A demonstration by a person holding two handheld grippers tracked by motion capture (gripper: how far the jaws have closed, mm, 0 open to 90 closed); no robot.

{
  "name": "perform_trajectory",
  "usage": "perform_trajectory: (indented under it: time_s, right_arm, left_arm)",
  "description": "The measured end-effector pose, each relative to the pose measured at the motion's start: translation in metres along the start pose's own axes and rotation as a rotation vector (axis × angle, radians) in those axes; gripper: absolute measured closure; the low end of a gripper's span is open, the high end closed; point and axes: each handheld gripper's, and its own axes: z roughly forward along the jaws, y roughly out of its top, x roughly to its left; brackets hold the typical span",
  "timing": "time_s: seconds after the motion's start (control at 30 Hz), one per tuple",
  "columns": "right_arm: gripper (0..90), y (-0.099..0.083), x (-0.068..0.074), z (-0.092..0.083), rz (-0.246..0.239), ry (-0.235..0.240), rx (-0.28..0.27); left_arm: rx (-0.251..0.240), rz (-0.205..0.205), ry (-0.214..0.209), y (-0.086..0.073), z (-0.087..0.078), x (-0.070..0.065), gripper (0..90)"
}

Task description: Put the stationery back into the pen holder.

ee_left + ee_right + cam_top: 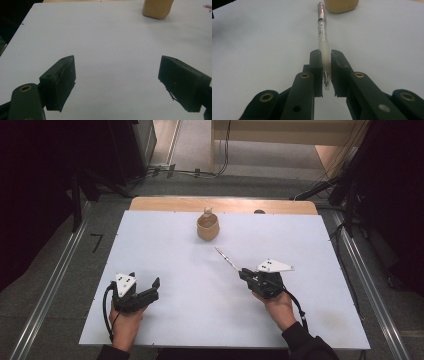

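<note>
A pen [322,32] is clamped by the right gripper [326,72]; the left gripper [117,82] is held agape above the tabletop [165,270].

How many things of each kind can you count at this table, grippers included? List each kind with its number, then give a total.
Grippers: 2, the left gripper with jaws apart and the right gripper with jaws closed on a pen
Pens: 1, the pen
Tan cups: 1, the cup at the far side of the white table
Total: 4
</note>
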Motion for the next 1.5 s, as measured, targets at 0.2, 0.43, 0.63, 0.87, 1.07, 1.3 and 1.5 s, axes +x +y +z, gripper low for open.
perform_trajectory:
  time_s: [0.2,0.43,0.63,0.87,1.07,1.3,1.5]
  right_arm:
    - [78.3,0.004,0.000,0.001,-0.002,-0.002,0.000]
    - [78.3,0.010,0.001,0.003,-0.006,-0.001,-0.004]
    - [78.3,0.014,0.002,0.005,-0.015,-0.002,-0.008]
    - [78.3,0.021,0.003,0.006,-0.022,-0.002,-0.015]
    - [78.3,0.023,0.004,0.009,-0.013,0.000,-0.018]
    - [78.3,0.026,0.004,0.011,-0.013,-0.001,-0.024]
    - [78.3,0.030,0.004,0.013,-0.019,-0.005,-0.029]
  left_arm:
    - [0.000,0.000,-0.001,0.000,0.000,0.000,15.4]
    - [-0.003,-0.002,-0.002,0.000,0.000,0.000,15.4]
    - [-0.004,-0.003,-0.002,0.000,0.000,0.000,15.4]
    - [-0.004,-0.002,-0.004,0.000,0.000,0.000,15.4]
    - [-0.003,-0.001,-0.005,0.000,0.000,0.000,15.5]
    - [-0.004,-0.002,-0.005,0.000,0.000,0.000,15.5]
    - [-0.004,-0.001,-0.007,0.000,0.000,0.000,15.5]
